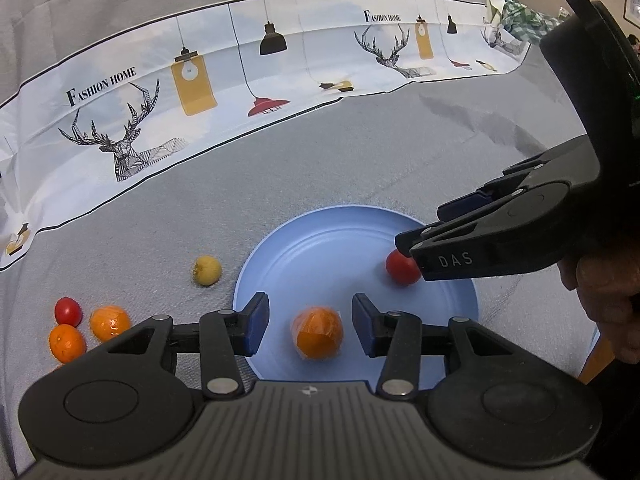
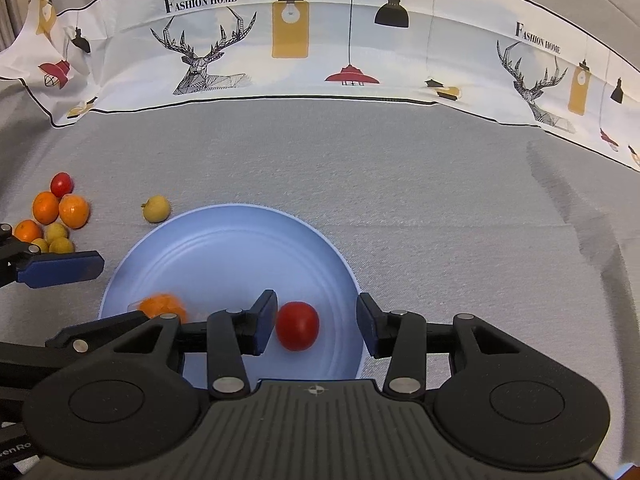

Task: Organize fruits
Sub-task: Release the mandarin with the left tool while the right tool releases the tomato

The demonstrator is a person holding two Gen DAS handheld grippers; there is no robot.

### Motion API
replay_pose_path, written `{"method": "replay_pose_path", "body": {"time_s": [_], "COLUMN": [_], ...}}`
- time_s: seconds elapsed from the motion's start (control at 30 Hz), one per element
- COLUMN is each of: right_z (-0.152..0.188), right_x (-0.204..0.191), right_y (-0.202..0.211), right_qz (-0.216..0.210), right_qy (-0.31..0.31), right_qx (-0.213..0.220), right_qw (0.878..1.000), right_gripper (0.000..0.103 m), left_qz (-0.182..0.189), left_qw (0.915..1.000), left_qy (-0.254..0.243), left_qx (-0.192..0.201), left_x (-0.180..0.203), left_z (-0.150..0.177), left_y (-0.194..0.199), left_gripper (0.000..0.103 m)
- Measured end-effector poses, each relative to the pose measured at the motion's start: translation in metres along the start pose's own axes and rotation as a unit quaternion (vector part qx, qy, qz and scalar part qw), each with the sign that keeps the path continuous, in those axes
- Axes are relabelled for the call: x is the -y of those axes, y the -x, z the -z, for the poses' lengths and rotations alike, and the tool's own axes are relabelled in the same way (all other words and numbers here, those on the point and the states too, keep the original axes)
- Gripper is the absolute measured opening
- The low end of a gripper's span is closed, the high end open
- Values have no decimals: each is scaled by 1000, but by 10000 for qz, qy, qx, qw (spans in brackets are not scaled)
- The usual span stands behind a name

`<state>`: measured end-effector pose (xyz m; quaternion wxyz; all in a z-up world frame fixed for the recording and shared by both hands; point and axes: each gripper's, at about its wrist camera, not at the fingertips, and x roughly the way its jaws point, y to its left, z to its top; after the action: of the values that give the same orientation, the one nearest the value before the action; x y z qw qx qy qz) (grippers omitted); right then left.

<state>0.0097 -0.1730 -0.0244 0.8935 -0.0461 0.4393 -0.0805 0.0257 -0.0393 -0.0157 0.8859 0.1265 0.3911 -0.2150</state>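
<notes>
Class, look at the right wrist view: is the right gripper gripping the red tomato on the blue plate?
No. The right gripper is open, and the red tomato lies on the blue plate between its fingers with a gap on the right side.

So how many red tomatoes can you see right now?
2. One tomato lies on the blue plate between the right gripper's open fingers; the other sits on the cloth beside the oranges. More may be hidden.

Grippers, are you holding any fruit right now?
No. The left gripper is open around the orange, the right gripper around the tomato; both fruits sit on the blue plate.
</notes>
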Motion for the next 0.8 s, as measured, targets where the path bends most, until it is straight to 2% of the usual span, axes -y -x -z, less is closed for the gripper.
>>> {"method": "replay_pose_path", "body": {"time_s": [0.8], "right_z": [0], "right_x": [-2], "right_y": [0], "right_qz": [65], "right_qy": [12], "right_qx": [11], "right_qw": [10000], "right_gripper": [48], "left_qz": [1], "left_qw": [10000], "left_qy": [14], "left_qx": [-2], "left_x": [-2], "left_z": [0], "left_y": [0], "left_gripper": [50]}}
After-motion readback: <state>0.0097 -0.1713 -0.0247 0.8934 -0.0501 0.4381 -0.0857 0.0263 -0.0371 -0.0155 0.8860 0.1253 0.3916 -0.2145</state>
